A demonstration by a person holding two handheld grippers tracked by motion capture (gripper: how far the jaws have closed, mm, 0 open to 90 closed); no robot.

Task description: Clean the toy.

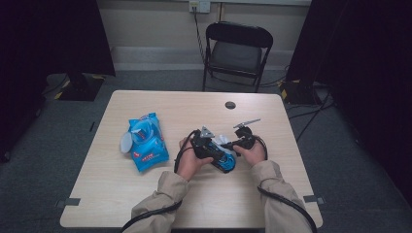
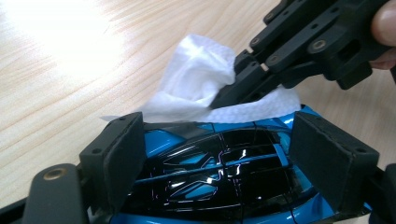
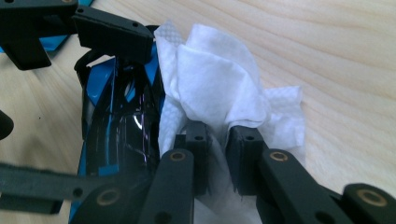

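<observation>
Right claw (image 3: 218,156) pinching white wipe (image 3: 219,88) against blue toy car (image 2: 219,172), left claw (image 2: 233,158) clamped on car's sides, car mid-counter (image 1: 145,204), blue wipes pack (image 1: 147,141) lying left, well apart

The right gripper (image 3: 219,161) has its two black jaws pinched tight on a crumpled white wipe (image 3: 219,88), which bunches up above them. The wipe presses against the side of a glossy blue and black toy car (image 3: 119,126). The left gripper (image 3: 112,32) clamps the car's far end. Pale wooden counter (image 3: 336,56) lies beneath.
</observation>
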